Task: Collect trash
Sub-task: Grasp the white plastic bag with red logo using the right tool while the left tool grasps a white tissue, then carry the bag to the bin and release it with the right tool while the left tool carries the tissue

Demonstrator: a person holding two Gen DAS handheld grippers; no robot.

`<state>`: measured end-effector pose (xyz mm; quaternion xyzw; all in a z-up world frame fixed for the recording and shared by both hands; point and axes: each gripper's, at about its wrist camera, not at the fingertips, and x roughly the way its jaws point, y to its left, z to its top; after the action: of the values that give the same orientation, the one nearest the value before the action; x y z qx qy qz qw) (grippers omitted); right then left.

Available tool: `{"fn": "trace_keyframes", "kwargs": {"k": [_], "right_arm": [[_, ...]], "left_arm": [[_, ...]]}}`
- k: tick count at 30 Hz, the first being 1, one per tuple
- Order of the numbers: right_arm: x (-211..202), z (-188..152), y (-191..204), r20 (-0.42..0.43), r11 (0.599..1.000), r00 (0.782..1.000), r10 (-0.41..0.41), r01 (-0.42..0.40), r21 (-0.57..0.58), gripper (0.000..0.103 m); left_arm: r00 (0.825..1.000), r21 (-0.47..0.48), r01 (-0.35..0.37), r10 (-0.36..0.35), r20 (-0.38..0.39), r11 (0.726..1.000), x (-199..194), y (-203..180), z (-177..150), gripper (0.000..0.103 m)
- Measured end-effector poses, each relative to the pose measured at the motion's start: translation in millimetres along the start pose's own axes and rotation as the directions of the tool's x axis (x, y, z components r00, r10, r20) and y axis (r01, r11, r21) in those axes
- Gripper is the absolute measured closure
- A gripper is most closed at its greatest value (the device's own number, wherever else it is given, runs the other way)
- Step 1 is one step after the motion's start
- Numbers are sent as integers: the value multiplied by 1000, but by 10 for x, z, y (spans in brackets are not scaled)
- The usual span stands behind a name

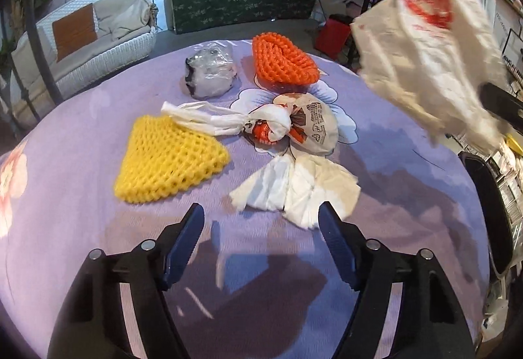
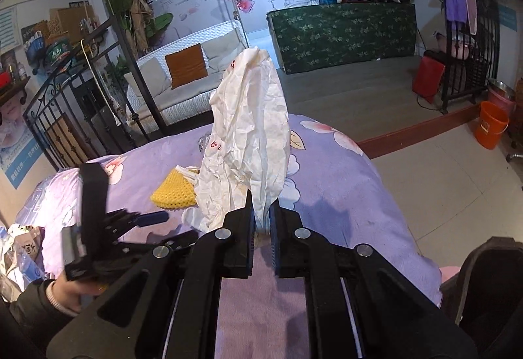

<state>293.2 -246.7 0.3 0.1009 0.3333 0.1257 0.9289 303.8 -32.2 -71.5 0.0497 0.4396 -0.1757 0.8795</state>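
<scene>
My right gripper [image 2: 261, 212] is shut on a crumpled white plastic bag [image 2: 248, 130] with red print, held up above the table; the same white bag [image 1: 425, 65] hangs at the right of the left wrist view. My left gripper [image 1: 261, 228] stands open low over the purple cloth, nothing between its fingers. Just beyond its tips lies a white crumpled tissue [image 1: 294, 189]. Farther off lie a knotted printed bag [image 1: 294, 127], a yellow foam net [image 1: 170, 159], an orange foam net [image 1: 284, 60] and a clear plastic bundle [image 1: 210, 73].
The table wears a purple flowered cloth [image 1: 81, 195]. A black chair back [image 1: 487, 212] stands by its right edge. Beyond are a white wicker swing seat [image 2: 183, 78], a green-covered counter [image 2: 343, 32], an iron railing [image 2: 65, 91] and an orange bucket [image 2: 492, 125].
</scene>
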Motion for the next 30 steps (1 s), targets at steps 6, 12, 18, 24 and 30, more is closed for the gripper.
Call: {"fn": "trace_keyframes", "kwargs": {"k": [6,12,18,24,30], "right_arm": [[-102,-164,-26,-10,1000,1000,-16,16,12,94],[-194,-298,-79,-10,998,999,-50,50,30,94],[-323,-395,-156,4,994,996,-84,83,64,94],[-460,-528,-207,8,991,995,-101,100,88,94],[-645,-654,-234,18,987,992,-121,119,104,94]], "left_arm": [[995,-22,76,-77,-66,997,299,-81,126,33],[996,21,46,-44,-81,999,348,-299,125,63],[997,2,54,-54,-55,999,194,-386,16,89],[996,-65,84,-84,12,994,-143,-416,-107,91],[992,-76,95,-88,89,993,-521,-575,-271,91]]}}
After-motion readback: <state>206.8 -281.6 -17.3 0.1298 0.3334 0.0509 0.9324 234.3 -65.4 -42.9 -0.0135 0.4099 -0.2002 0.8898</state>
